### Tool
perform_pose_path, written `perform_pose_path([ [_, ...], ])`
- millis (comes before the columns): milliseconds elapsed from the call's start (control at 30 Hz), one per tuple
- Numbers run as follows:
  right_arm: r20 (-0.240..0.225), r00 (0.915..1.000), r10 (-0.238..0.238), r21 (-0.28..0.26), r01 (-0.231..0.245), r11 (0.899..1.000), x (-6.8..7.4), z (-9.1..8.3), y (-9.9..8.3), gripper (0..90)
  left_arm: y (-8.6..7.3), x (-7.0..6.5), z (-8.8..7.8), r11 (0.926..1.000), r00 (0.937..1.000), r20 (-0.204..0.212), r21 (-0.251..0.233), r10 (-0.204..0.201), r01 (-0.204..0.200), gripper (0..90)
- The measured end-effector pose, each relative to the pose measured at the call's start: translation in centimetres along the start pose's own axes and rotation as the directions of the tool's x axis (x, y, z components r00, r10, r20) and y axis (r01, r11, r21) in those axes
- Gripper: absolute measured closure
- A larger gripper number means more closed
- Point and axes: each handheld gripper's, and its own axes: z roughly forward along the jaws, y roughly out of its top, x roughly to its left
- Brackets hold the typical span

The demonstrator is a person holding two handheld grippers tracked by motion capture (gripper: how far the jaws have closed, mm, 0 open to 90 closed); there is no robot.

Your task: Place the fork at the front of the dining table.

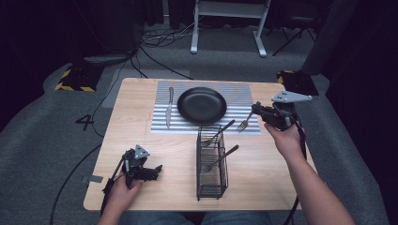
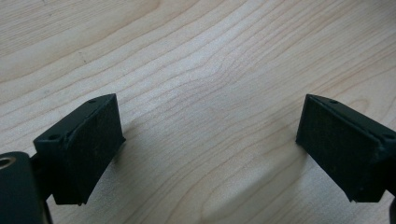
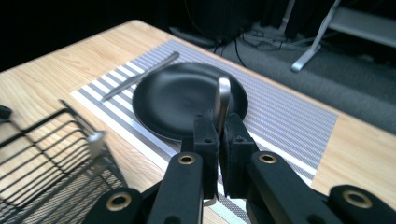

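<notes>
Nearest me, the left gripper (image 1: 157, 169) rests low over bare wood of the table (image 1: 141, 140), its jaws spread wide with nothing between them. Just beyond, a black wire basket (image 1: 211, 161) stands mid-table with two utensils (image 1: 220, 157) leaning out of it. Farther right, the right gripper (image 1: 256, 109) hovers above the striped placemat (image 1: 244, 91), jaws pinched tight on a fork (image 1: 244, 123) by its handle, tines hanging toward the mat. Past that sits a black plate (image 1: 202, 105), and a knife (image 1: 169, 107) lies on the mat's left side.
</notes>
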Motion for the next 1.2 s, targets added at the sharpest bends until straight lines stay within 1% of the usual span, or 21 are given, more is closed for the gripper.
perform_pose_path([
  [33, -0.002, 1.0000, 0.004, 0.011, -0.004, 1.000, -0.2, 0.6, -0.1, 86.3, 0.0, 0.0, 0.0, 1.0000, 1.0000, 0.000, 0.000, 0.000, 0.000, 7.1],
  [67, -0.008, 0.9999, 0.011, 0.031, -0.011, 0.999, -0.4, 1.7, -0.3, 86.3, 0.0, 0.0, 0.0, 1.0000, 1.0000, 0.000, 0.001, 0.000, 0.000, 7.1],
  [100, -0.012, 0.9998, 0.017, 0.042, -0.016, 0.999, -0.4, 2.1, -0.4, 86.2, 0.0, 0.0, 0.0, 1.0000, 1.0000, 0.000, 0.000, 0.000, 0.000, 7.2],
  [133, -0.014, 0.9998, 0.017, 0.051, -0.016, 0.999, -0.4, 2.5, -0.5, 86.3, 0.0, 0.0, 0.0, 1.0000, 1.0000, 0.000, 0.000, 0.000, 0.000, 7.1],
  [167, -0.014, 0.9998, 0.017, 0.051, -0.016, 0.999, -0.4, 2.5, -0.5, 86.3, 0.0, 0.0, 0.0, 1.0000, 1.0000, 0.000, 0.000, 0.000, 0.000, 7.1],
  [233, -0.019, 0.9998, 0.010, 0.072, -0.009, 0.997, -0.2, 3.5, -0.5, 86.2, 0.0, 0.0, 0.0, 1.0000, 1.0000, 0.000, -0.001, -0.001, 0.001, 7.1],
  [267, -0.019, 0.9998, 0.010, 0.072, -0.009, 0.997, -0.2, 3.5, -0.5, 86.2, 0.0, 0.0, 0.0, 1.0000, 1.0000, 0.000, -0.001, -0.001, 0.001, 7.1],
  [333, -0.036, 0.9993, 0.013, 0.092, -0.010, 0.996, 0.0, 4.3, -0.6, 86.2, 0.0, 0.0, 0.0, 1.0000, 1.0000, 0.000, -0.002, -0.002, 0.002, 7.2],
  [433, -0.039, 0.9992, 0.013, 0.097, -0.009, 0.995, 0.2, 4.7, -0.5, 86.2, 0.0, 0.0, 0.0, 1.0000, 1.0000, 0.000, -0.002, -0.002, 0.002, 7.2],
  [533, -0.020, 0.9997, -0.016, 0.085, 0.018, 0.996, 0.4, 5.1, -0.5, 86.2, 0.0, 0.0, 0.0, 1.0000, 1.0000, 0.000, -0.001, 0.000, 0.000, 7.2],
  [567, -0.019, 0.9997, -0.015, 0.085, 0.017, 0.996, 0.4, 5.3, -0.4, 86.2, 0.0, 0.0, 0.0, 1.0000, 1.0000, 0.000, -0.002, -0.002, 0.002, 7.2],
  [633, -0.020, 0.9998, 0.002, 0.092, 0.000, 0.996, 0.2, 5.8, -0.5, 86.2, 0.0, 0.0, 0.0, 1.0000, 1.0000, 0.000, -0.003, -0.002, 0.002, 7.2],
  [733, -0.023, 0.9996, 0.018, 0.089, -0.016, 0.996, 0.0, 6.7, -0.6, 86.2, 0.0, 0.0, 0.0, 1.0000, 1.0000, 0.000, -0.002, -0.001, 0.001, 7.2],
  [900, -0.041, 0.9988, 0.026, 0.092, -0.022, 0.996, 0.0, 7.5, -0.6, 86.1, 0.0, 0.0, 0.0, 1.0000, 1.0000, 0.000, -0.002, -0.002, 0.002, 7.2],
  [1000, -0.040, 0.9988, 0.027, 0.089, -0.023, 0.996, -0.1, 7.7, -0.6, 85.9, 0.0, 0.0, 0.0, 1.0000, 1.0000, 0.001, -0.002, 0.000, 0.000, 7.2],
  [1033, -0.036, 0.9990, 0.027, 0.089, -0.024, 0.996, -0.2, 7.8, -0.6, 85.5, 0.0, 0.0, 0.0, 1.0000, 1.0000, 0.000, -0.002, 0.000, 0.000, 7.2],
  [1067, -0.015, 0.9997, 0.017, 0.089, -0.016, 0.996, -0.4, 7.9, -0.7, 83.6, 0.0, 0.0, 0.0, 1.0000, 1.0000, 0.000, -0.001, 0.001, -0.001, 7.2],
  [1100, -0.015, 0.9997, 0.017, 0.089, -0.016, 0.996, -0.4, 7.9, -0.7, 83.6, 0.0, 0.0, 0.0, 1.0000, 1.0000, 0.000, -0.001, 0.001, -0.001, 7.2],
  [1133, -0.005, 0.9998, 0.018, 0.091, -0.018, 0.996, -0.6, 7.9, -0.8, 81.5, 0.0, 0.0, 0.0, 1.0000, 1.0000, 0.000, -0.002, 0.001, -0.001, 7.2],
  [1167, 0.013, 0.9993, 0.035, 0.091, -0.036, 0.995, -1.1, 7.9, -1.0, 76.9, 0.0, 0.0, 0.0, 1.0000, 1.0000, 0.001, -0.002, 0.001, -0.001, 7.2],
  [1200, 0.013, 0.9993, 0.035, 0.091, -0.036, 0.995, -1.1, 7.9, -1.0, 76.9, 0.0, 0.0, 0.0, 1.0000, 1.0000, 0.001, -0.002, 0.001, -0.001, 7.2],
])
